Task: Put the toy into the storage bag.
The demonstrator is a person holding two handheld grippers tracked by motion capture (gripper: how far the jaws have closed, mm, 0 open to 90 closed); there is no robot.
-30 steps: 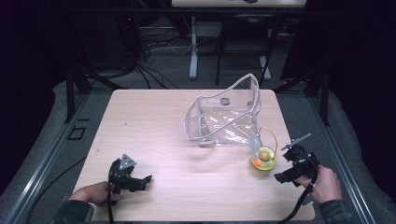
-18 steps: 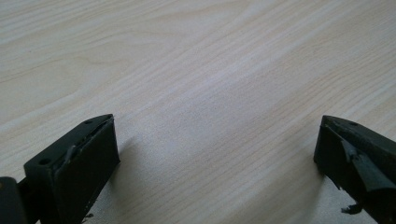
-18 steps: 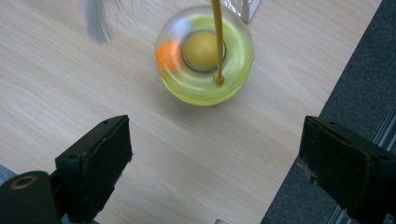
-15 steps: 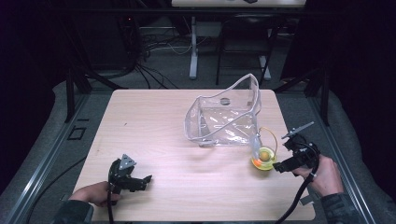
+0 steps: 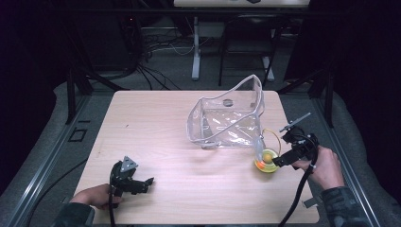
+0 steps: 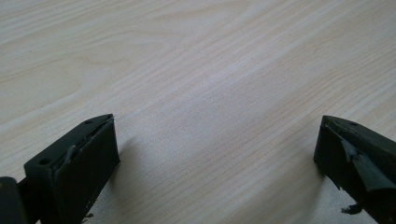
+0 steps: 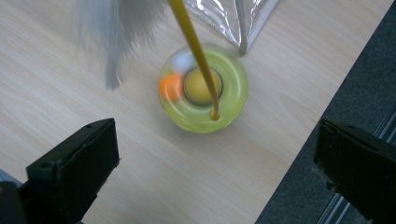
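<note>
A yellow-green ring toy [image 5: 266, 161] with small balls in it lies near the table's right edge, just off a corner of a clear plastic bag [image 5: 227, 118]. In the right gripper view the toy [image 7: 203, 88] has a thin yellow wand [image 7: 194, 46] rising from it, with a white feather [image 7: 109, 28] at the top left. My right gripper [image 5: 280, 160] [image 7: 215, 140] hovers just right of the toy. Its jaws have just been opening and stand wide, gripping nothing. My left gripper [image 5: 145, 184] [image 6: 217, 135] rests open on bare wood at the front left.
The light wooden table [image 5: 156, 123] has free room across its left and middle. Its right edge runs close beside the toy, with dark floor [image 7: 355, 79] beyond. Metal rails, cables and stands surround the table.
My right gripper has lifted and shifted a little, towards the far side and closer to the toy. The toy, the bag and my left gripper have kept their places.
</note>
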